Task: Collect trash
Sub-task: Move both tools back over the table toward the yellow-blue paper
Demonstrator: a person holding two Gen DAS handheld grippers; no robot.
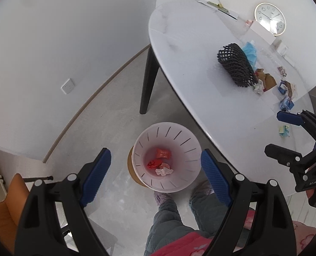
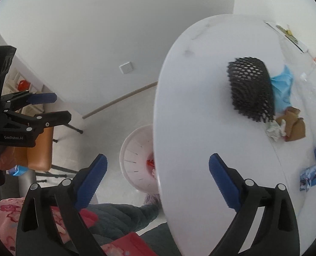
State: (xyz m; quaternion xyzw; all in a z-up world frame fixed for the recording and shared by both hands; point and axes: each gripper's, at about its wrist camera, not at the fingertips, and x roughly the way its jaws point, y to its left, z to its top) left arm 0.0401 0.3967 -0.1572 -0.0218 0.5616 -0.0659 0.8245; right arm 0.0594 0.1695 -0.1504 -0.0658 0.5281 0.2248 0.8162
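Note:
A white slotted trash bin (image 1: 167,157) stands on the floor beside the white table (image 1: 190,74); red wrappers (image 1: 163,153) and a crumpled tissue (image 1: 163,171) lie inside. My left gripper (image 1: 155,170) is open and empty, right above the bin. My right gripper (image 2: 158,179) is open and empty over the table's near edge; it also shows in the left wrist view (image 1: 279,132). Trash lies on the table: black foam net (image 2: 250,89), blue mask (image 2: 282,85), brown paper (image 2: 294,123), crumpled tissue (image 2: 275,129), blue wrappers (image 2: 310,177).
A wall clock (image 1: 270,19) and papers (image 1: 219,7) lie at the table's far end. A black table leg (image 1: 147,81) stands left of the bin. An orange chair (image 2: 39,149) is at the left. The person's legs and slippers (image 1: 164,198) are below the bin.

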